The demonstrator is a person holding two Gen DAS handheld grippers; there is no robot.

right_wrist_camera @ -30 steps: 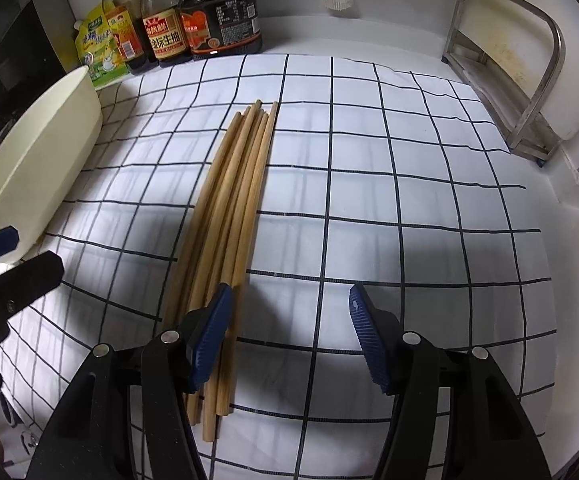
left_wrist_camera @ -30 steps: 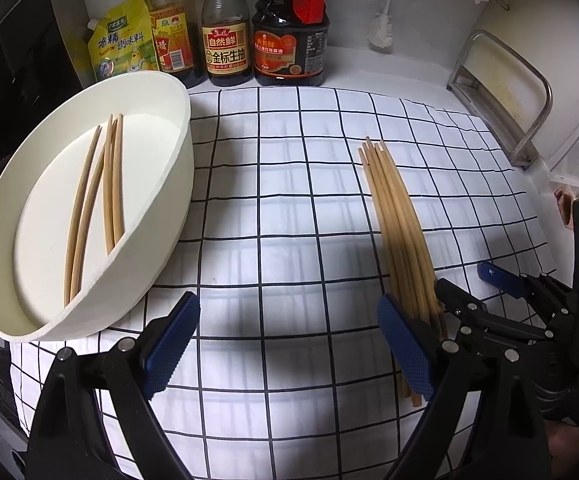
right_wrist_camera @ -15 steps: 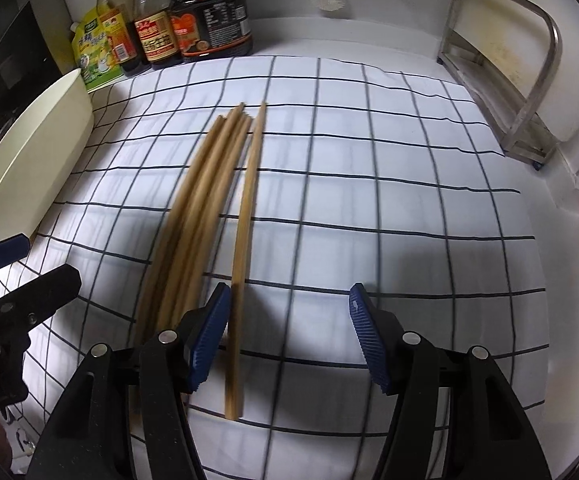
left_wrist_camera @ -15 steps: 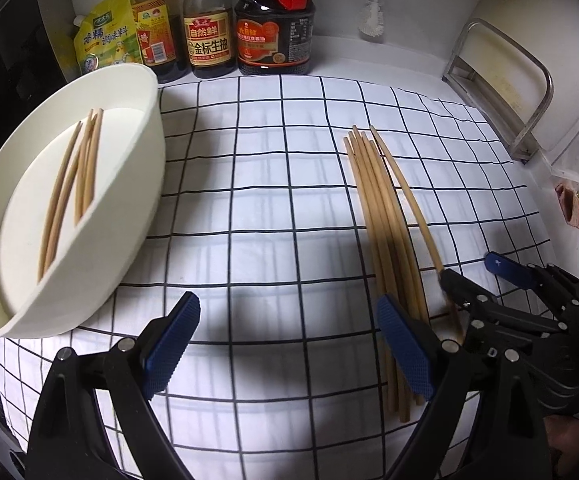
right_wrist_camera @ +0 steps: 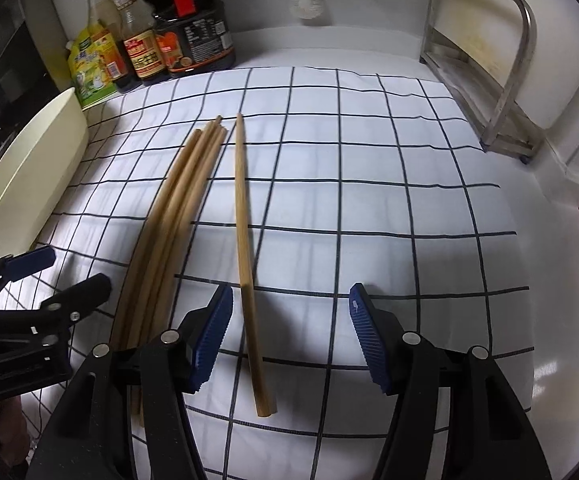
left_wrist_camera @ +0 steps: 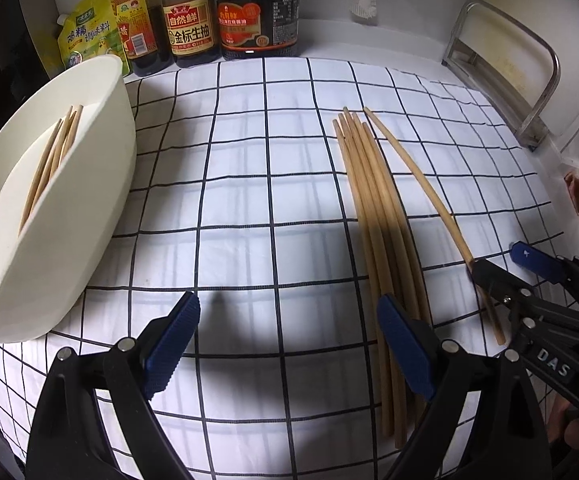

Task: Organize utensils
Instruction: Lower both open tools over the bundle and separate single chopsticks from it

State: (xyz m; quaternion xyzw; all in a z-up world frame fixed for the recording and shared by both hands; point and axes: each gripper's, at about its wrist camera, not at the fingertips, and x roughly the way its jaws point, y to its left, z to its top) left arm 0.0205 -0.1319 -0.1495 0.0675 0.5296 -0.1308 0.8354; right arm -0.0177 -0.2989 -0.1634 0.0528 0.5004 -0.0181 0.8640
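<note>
Wooden chopstick (right_wrist_camera: 244, 248): alone, between right gripper (right_wrist_camera: 289, 338) jaws, untouched
Bundle (left_wrist_camera: 377, 224): beside it on checked cloth (left_wrist_camera: 249, 184)
Left gripper (left_wrist_camera: 287, 348): jaws apart, empty
Bowl (left_wrist_camera: 89, 184): holds chopsticks

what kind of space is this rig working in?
Most likely a home kitchen counter. Sauce and seasoning bottles line the back wall, a metal rack stands at the side, and wooden chopsticks lie on a checked cloth beside a white bowl.

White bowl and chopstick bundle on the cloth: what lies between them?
Only bare checked cloth lies between the white bowl and the chopstick bundle. The left wrist view shows that stretch whole.
</note>
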